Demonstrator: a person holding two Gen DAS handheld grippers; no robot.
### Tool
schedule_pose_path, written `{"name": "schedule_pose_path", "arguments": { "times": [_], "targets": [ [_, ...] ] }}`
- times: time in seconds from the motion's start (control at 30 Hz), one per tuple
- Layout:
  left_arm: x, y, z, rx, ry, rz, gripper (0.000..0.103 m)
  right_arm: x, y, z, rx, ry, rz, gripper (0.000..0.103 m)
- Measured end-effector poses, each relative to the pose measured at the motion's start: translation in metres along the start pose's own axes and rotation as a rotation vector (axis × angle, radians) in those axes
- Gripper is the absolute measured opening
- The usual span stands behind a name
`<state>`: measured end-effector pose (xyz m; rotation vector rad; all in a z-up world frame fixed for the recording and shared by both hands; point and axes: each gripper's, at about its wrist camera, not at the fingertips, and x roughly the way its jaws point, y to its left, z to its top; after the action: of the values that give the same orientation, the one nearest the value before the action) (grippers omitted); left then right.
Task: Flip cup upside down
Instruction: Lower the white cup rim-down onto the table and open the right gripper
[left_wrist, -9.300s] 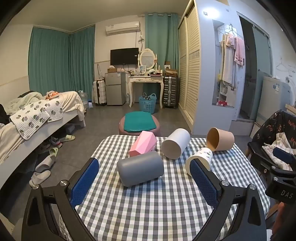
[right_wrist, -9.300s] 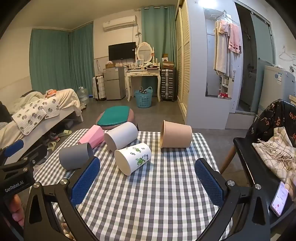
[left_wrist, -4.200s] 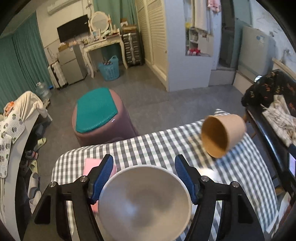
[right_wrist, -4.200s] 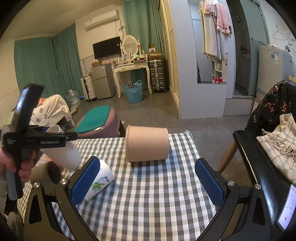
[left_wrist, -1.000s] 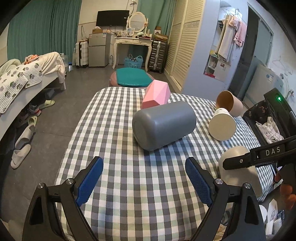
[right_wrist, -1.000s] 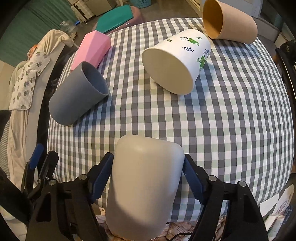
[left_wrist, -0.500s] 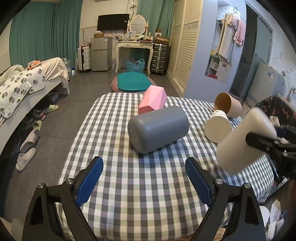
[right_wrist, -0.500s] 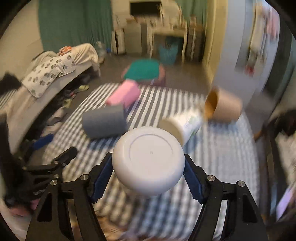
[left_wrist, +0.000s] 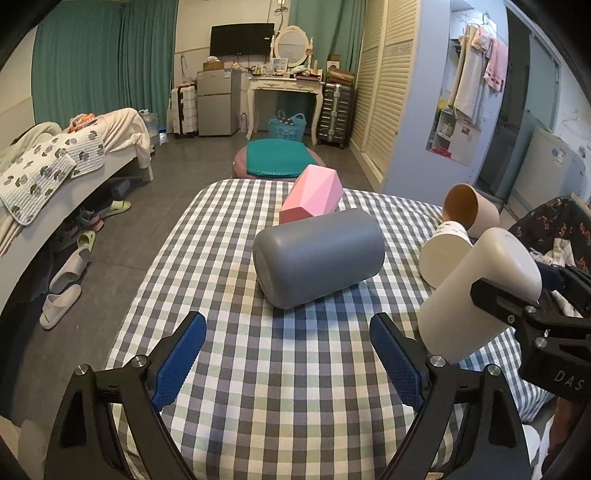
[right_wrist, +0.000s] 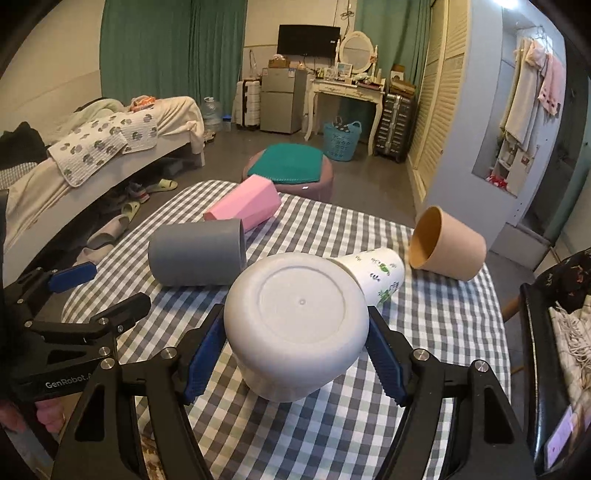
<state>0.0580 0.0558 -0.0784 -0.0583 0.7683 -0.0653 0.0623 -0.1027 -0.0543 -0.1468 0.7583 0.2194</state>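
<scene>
The right gripper (right_wrist: 295, 345) fingers clamp a smooth white plastic cup (right_wrist: 295, 325), its base facing the camera, tilted and seemingly just above the checked cloth surface (right_wrist: 443, 332). The left gripper (left_wrist: 288, 354) fingers spread apart, empty, a grey cylindrical cup (left_wrist: 317, 256) lying on its side beyond them.

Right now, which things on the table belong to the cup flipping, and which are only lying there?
In the job:
- white cup, base toward the right wrist camera
- right gripper, shut on it
- checked table

Only lying there:
- grey cup, on its side
- pink faceted cup
- leaf-print cup
- tan cup
- left gripper, open and holding nothing
</scene>
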Motion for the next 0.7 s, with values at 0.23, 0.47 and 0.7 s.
{"name": "schedule_pose_path", "arguments": {
  "times": [0.23, 0.47, 0.7],
  "targets": [
    [0.002, -0.007, 0.000, 0.019, 0.011, 0.033, 0.093, 0.013, 0.000, -0.012, -0.023, 0.036, 0.024, 0.073],
    [-0.001, -0.013, 0.002, 0.028, 0.007, 0.046, 0.093, 0.008, 0.003, -0.019, -0.041, 0.008, 0.030, 0.073],
    [-0.015, -0.018, 0.006, 0.013, -0.009, 0.074, 0.093, -0.007, 0.000, -0.021, -0.047, -0.058, 0.078, 0.094]
  ]
}}
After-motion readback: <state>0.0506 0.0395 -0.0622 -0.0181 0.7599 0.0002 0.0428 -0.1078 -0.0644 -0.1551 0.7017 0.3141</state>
